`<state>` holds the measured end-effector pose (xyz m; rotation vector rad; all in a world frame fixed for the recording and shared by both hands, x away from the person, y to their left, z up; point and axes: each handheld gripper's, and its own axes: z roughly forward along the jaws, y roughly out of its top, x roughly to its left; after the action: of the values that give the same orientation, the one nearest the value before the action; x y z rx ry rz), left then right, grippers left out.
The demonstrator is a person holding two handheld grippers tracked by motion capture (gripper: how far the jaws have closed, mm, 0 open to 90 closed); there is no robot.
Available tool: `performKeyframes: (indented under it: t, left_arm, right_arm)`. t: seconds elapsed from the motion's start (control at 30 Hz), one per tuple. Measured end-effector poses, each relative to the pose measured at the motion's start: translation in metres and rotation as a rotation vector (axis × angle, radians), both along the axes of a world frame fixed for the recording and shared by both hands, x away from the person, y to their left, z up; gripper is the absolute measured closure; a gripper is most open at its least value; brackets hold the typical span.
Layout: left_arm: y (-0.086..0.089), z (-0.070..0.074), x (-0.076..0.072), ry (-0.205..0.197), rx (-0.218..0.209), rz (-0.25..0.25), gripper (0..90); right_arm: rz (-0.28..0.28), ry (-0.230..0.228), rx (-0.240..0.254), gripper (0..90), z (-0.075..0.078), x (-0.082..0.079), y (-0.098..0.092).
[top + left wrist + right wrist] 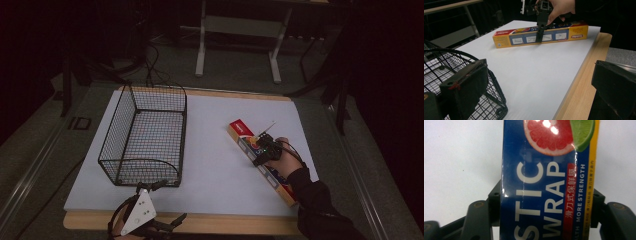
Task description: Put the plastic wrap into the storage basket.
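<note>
Because the box point(260, 161) is a long, stiff, light carton of plastic wrap with a glossy printed skin, it should be taken across its narrow width near mid-length, as the right tongs point(263, 148) do now, one jaw against each long side, so it neither pivots nor slips. The left tongs point(150, 210) hang spread and empty at the near desk edge, just before the wire basket point(145, 137). The desk point(215, 170) is a flat white sheet on wood; the room beyond is dark.
</note>
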<state>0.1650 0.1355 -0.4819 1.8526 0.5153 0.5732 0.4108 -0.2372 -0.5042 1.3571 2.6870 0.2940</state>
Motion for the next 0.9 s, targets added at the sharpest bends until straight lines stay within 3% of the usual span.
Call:
performKeyframes:
  t: [0.2,0.27,0.43,0.53,0.9]
  left_arm:
    - [-0.001,0.000,0.000,-0.003,0.007,-0.003,1.6]
    - [-0.001,0.000,0.000,-0.004,0.006,-0.002,1.6]
    - [-0.001,0.000,0.000,-0.004,0.007,-0.003,1.6]
    - [-0.001,0.000,0.000,-0.003,0.006,-0.007,1.6]
    - [-0.001,0.000,0.000,-0.001,0.000,-0.015,1.6]
  right_arm:
    - [-0.020,0.004,-0.003,39.6,0.001,0.002,0.000]
    - [-0.037,-0.025,-0.011,39.8,0.004,0.004,-0.003]
    - [-0.087,-0.074,0.046,40.0,0.021,0.005,-0.009]
    - [-0.099,-0.096,0.047,39.9,0.027,0.005,-0.009]
    - [-0.123,-0.164,0.086,39.9,0.055,0.007,0.007]
